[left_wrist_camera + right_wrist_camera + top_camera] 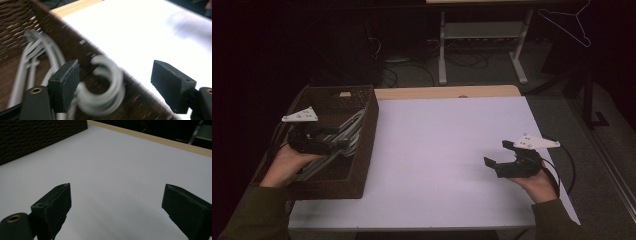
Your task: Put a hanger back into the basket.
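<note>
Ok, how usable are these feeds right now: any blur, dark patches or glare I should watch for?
High view: dim overall, the room beyond the white table nearly black. Left gripper view: motion-smeared, so the grey plastic hanger hooks and dark brown woven basket look soft, and the tabletop is washed out. Right gripper view: fairly sharp, evenly lit, the right gripper showing open jaws over bare table.

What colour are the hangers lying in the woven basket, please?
Light grey hangers, clearest in the left gripper view; the basket is dark brown.

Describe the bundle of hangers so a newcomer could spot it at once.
Look to the white table's left edge, where a dark woven basket sits. Inside it lie the grey hangers, under the left gripper: the only pale, curved things in the brown basket.
</note>
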A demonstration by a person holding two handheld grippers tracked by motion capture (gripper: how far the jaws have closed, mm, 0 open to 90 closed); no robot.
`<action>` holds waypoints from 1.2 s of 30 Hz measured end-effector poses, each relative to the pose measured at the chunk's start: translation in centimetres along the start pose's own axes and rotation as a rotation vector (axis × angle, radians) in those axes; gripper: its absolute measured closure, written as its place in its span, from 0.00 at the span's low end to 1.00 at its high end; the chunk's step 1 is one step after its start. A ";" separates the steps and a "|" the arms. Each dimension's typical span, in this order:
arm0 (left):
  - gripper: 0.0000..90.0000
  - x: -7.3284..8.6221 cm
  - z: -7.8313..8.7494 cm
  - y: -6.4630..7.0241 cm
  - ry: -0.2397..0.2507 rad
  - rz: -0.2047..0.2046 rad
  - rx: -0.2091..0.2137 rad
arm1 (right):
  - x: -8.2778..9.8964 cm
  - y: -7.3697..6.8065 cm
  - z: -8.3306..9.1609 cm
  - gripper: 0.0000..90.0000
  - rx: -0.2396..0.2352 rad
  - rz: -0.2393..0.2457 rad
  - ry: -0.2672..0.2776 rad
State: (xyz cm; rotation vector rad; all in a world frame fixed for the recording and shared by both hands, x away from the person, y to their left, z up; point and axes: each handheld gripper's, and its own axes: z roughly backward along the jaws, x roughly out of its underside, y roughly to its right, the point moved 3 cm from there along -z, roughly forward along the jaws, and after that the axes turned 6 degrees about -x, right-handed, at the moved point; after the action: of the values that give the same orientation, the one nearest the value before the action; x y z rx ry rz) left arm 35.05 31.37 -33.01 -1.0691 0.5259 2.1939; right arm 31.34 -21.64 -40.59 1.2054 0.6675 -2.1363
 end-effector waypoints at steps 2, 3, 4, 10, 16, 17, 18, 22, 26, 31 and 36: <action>0.23 -0.4 -0.5 0.9 0.025 -0.001 0.017 | -0.3 -0.2 0.2 0.09 -0.007 0.005 0.011; 0.22 -0.6 -0.7 1.3 0.039 -0.004 0.023 | -0.4 -0.3 0.2 0.09 -0.008 0.005 0.018; 0.21 -0.8 -0.9 1.6 0.049 -0.005 0.030 | -0.6 -0.4 0.3 0.09 -0.011 0.010 0.025; 0.17 -1.9 -2.3 4.2 0.142 -0.009 0.063 | -1.6 -1.0 0.8 0.07 -0.029 0.011 0.073; 0.14 -2.4 -3.6 6.0 0.207 -0.009 0.081 | -2.8 -1.5 1.2 0.03 -0.051 0.010 0.130; 0.13 -2.4 -3.8 6.1 0.214 -0.011 0.081 | -3.0 -1.6 1.2 0.03 -0.052 0.016 0.139; 0.12 -2.4 -4.0 6.3 0.223 -0.009 0.081 | -3.1 -1.6 1.2 0.03 -0.054 0.014 0.142; 0.06 -2.4 -4.5 6.9 0.260 -0.012 0.079 | -3.7 -1.9 1.3 0.01 -0.064 0.019 0.168; 0.02 -2.3 -4.6 7.4 0.296 -0.016 0.090 | -4.3 -2.0 1.4 0.00 -0.075 0.019 0.189; 0.02 -2.1 -4.8 7.8 0.304 -0.022 0.100 | -5.2 -2.2 1.6 0.00 -0.089 0.027 0.229; 0.02 -2.1 -4.9 7.9 0.306 -0.022 0.109 | -5.9 -2.3 1.6 0.00 -0.097 0.029 0.259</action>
State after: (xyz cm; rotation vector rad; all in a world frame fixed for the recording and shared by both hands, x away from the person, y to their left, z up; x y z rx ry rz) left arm 33.25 22.06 -33.63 -1.3516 0.7542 1.9682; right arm 31.19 -19.66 -34.39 1.4422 0.8487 -1.9181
